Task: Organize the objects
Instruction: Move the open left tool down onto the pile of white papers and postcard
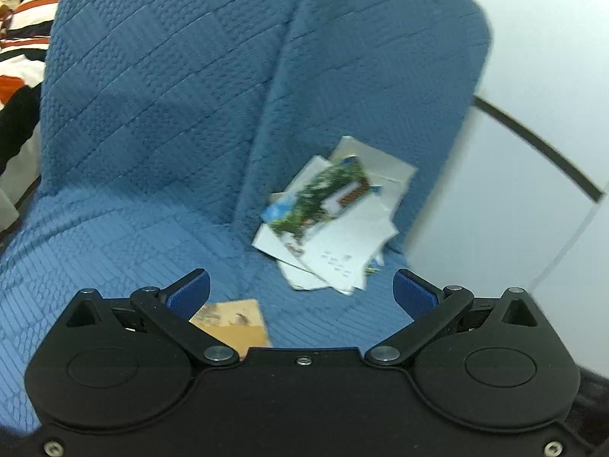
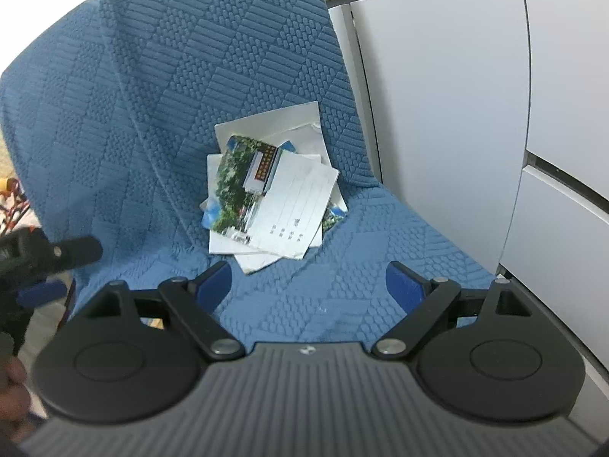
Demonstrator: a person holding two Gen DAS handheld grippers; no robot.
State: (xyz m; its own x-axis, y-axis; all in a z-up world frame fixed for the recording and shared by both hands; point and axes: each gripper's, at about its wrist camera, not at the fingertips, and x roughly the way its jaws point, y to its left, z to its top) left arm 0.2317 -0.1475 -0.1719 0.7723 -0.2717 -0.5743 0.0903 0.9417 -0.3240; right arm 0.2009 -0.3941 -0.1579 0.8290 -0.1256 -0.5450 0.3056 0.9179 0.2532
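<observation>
Blue quilted cover (image 2: 236,76), one: drapes the seat and backrest of a sofa or armchair, fills most of both views.

White cabinet panels (image 2: 449,114): to the right of the seat, with dark seams between them; number uncertain.

Striped cloth (image 1: 23,38), one: white, orange and black, at the far left edge of the left wrist view.

Left gripper (image 1: 302,291), one: jaws wide apart, nothing between the blue pads (image 1: 190,291), touching nothing. It hangs above the near part of the seat. It also shows at the left edge of the right wrist view (image 2: 57,270).

Right gripper (image 2: 308,285), one: jaws wide apart, empty, touching nothing, above the near seat in front of the pile.

Pile of cards and papers (image 2: 274,186), one loose heap: lies at the far right of the seat, leaning against the backrest. Sheets overlap; exact count cannot be told. On top, one photo postcard (image 2: 243,186) with green trees, partly covered by one white lined card (image 2: 300,209).

Brown card (image 1: 232,323), one: lies apart on the near seat, just beneath the left gripper's left jaw.
</observation>
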